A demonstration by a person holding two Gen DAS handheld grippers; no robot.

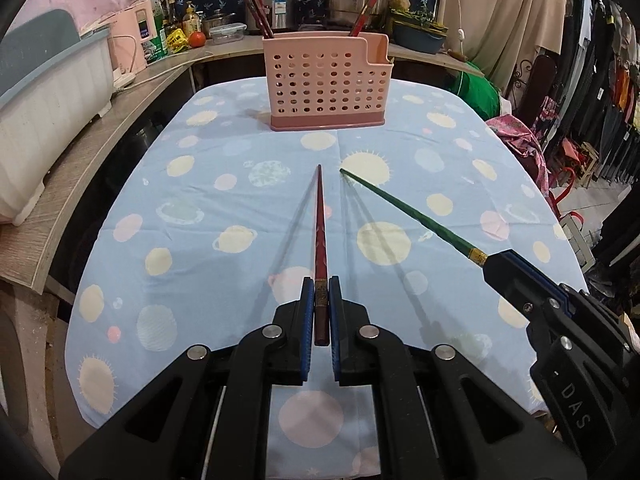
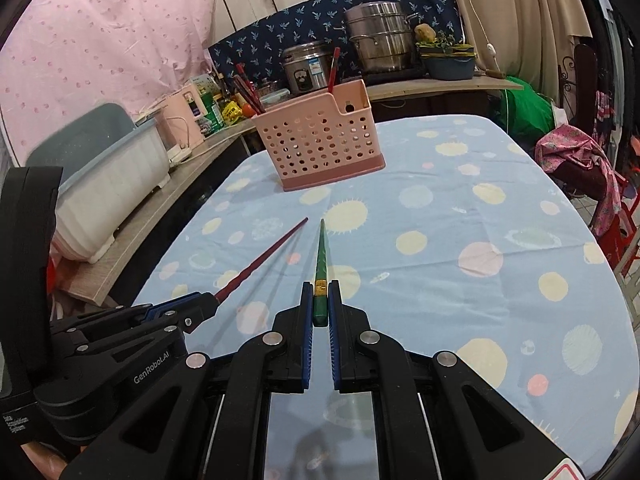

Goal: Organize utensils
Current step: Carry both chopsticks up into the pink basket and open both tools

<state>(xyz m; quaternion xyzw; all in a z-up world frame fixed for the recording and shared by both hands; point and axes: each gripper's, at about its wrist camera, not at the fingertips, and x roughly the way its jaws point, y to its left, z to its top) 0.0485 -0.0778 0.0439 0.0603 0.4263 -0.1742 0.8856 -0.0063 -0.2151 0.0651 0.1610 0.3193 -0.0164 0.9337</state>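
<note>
A: Readable text? "GenRobot.AI" is printed on the left gripper body, lower left of the right wrist view. "DAS" is seen on the right gripper housing, lower right of the left wrist view. Small print at the far lower left edge is too blurred to be read.

B: Grip state?

A: Left gripper is clamped on the red chopstick; the butt end is pinched between the blue pads, the tip is pointed up-frame toward the pink basket. Right gripper is clamped on the green chopstick, gold band just ahead of the pads.

B: Positions?

A: Both sticks are held clear above the blue tablecloth, shadows cast beneath. Basket is seen upper centre, well apart from both tips. Red chopsticks are stood inside it.
</note>
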